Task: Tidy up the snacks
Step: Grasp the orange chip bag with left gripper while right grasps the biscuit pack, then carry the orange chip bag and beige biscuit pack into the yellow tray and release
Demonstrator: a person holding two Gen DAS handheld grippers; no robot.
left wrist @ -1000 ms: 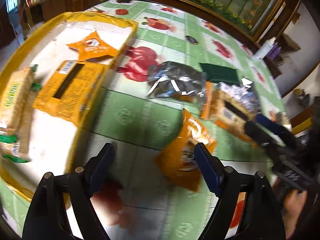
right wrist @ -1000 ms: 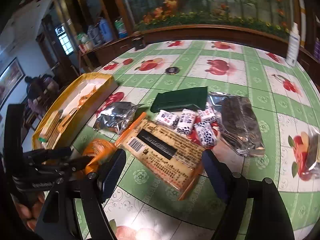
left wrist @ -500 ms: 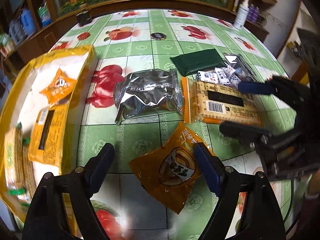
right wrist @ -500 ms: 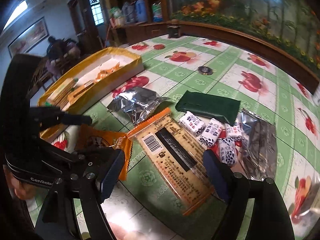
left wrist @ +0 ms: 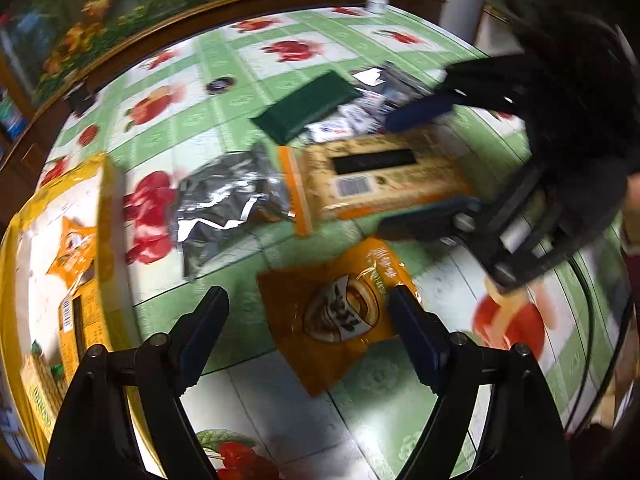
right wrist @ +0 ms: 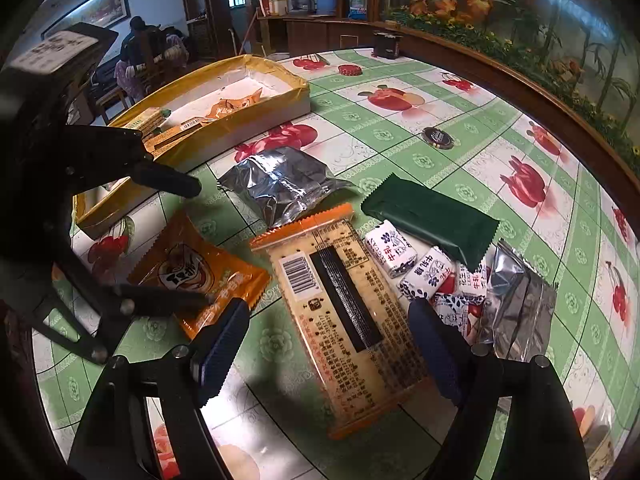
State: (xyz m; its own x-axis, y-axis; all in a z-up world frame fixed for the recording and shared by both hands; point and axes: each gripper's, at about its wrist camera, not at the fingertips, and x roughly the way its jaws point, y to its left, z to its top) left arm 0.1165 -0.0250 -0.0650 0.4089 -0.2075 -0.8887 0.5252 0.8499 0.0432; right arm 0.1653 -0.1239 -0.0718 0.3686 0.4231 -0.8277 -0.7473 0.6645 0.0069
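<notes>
Orange pouch (left wrist: 340, 312) lies between the left gripper's (left wrist: 308, 320) spread jaws; right gripper (right wrist: 332, 336) straddles the cracker pack (right wrist: 344, 312), jaws spread.

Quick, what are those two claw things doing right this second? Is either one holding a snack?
Left tool: open, holding nothing, its fingers either side of the orange snack packet.
Right tool: open, holding nothing, straddling the long cracker pack.

Two silver pouches (right wrist: 282, 186), four milk candies (right wrist: 390, 248), one green bar (right wrist: 430, 220).

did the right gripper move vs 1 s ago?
Yes. In the left wrist view the right gripper now straddles the long cracker pack; earlier it sat nearer, beside it.
</notes>
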